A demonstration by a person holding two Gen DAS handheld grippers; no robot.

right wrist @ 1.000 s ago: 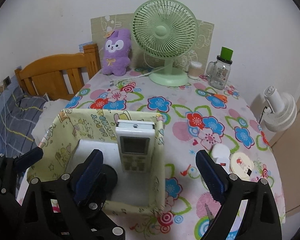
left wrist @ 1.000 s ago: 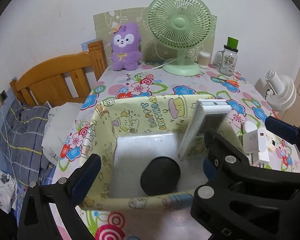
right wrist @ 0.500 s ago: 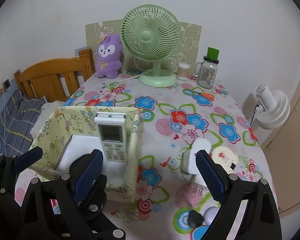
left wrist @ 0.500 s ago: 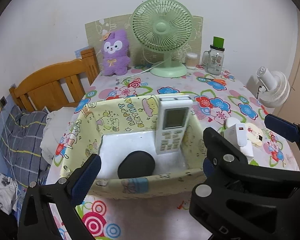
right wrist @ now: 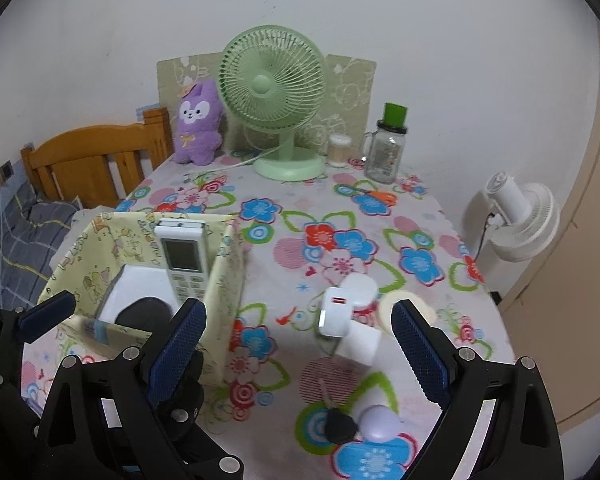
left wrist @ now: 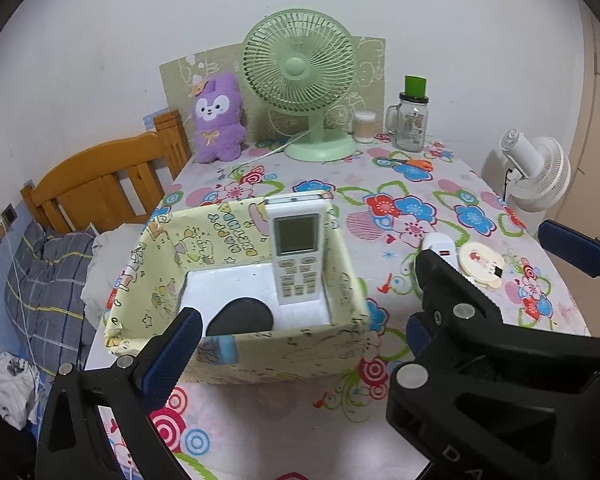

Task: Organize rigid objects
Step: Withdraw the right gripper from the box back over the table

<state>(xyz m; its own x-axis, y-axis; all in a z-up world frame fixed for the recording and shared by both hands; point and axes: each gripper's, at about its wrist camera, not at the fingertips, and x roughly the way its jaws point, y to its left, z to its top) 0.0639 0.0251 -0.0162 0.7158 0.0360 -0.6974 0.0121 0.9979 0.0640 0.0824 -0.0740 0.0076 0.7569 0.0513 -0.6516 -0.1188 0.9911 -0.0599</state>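
A yellow cartoon-print box (left wrist: pixel 284 354) (right wrist: pixel 224 280) stands on the flowered table. Inside it a white remote (left wrist: pixel 298 252) (right wrist: pixel 183 260) leans upright against the far wall, beside a black round object (left wrist: pixel 240 318) (right wrist: pixel 142 312). Right of the box lie a white charger (right wrist: pixel 350 326) (left wrist: pixel 440 246), a round cream case (left wrist: pixel 482 266) (right wrist: pixel 406 308), a black car key (right wrist: pixel 338 420) and a small white dome (right wrist: pixel 380 422). My left gripper (left wrist: pixel 300 344) is open and empty, just before the box. My right gripper (right wrist: pixel 300 354) is open and empty, with the charger between its fingers' line of sight.
At the back stand a green fan (left wrist: pixel 302 80), a purple plush (left wrist: pixel 218 120), a glass jar with green lid (left wrist: pixel 412 120), a small cotton-swab tub (left wrist: pixel 364 126) and orange scissors (left wrist: pixel 414 164). A white fan (right wrist: pixel 516 220) stands off the right edge, a wooden bed frame (left wrist: pixel 100 184) to the left.
Both grippers have pulled back and up from the box. The right one has swung right, bringing the charger, key and dome into view. The remote stays leaning in the box.
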